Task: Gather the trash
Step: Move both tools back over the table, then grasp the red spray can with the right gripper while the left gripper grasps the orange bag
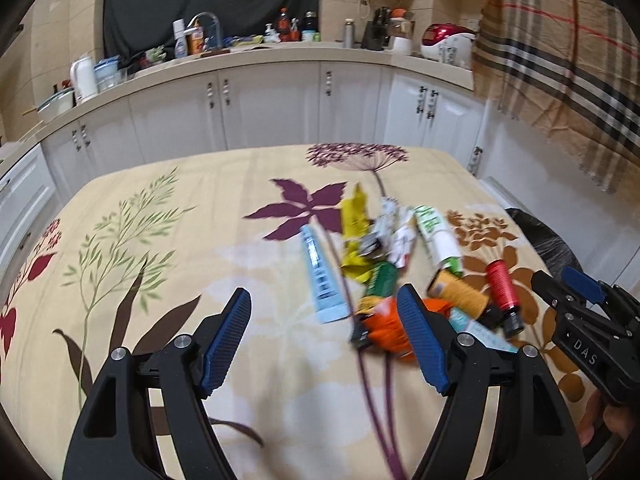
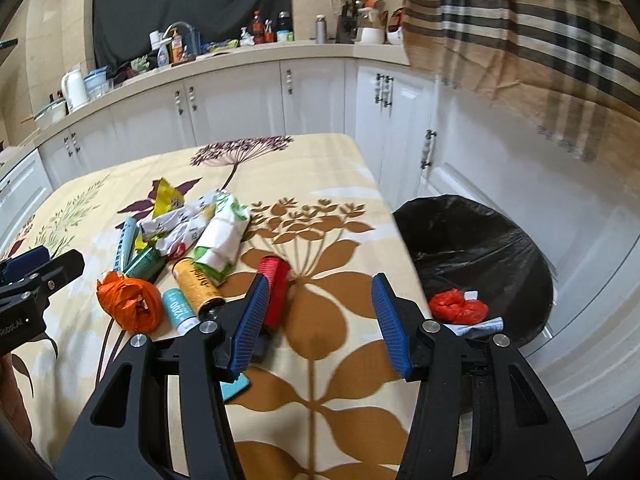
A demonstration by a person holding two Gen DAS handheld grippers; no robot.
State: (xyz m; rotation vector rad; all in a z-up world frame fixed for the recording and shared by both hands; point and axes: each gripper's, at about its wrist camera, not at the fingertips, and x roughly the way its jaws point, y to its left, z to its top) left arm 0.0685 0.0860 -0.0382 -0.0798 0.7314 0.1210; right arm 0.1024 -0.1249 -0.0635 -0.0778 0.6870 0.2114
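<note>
A kitchen with white cabinets [image 2: 240, 100] is seen behind a bench [image 2: 320, 184] covered by a floral cloth. The left tool [image 1: 326, 344] is held released above the cloth, nothing between its pads; the trash pile [image 1: 384, 248] lies just ahead and to its right. The right tool [image 2: 320, 320] is likewise spread and empty, a red tube [image 2: 276, 292] beside its left pad. A black-lined bin [image 2: 480, 248] stands to its right, off the bench.

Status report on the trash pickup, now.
Left gripper and right gripper both open, empty. Trash pile on table; red wad already in black-lined bin. Nothing blocking.
</note>
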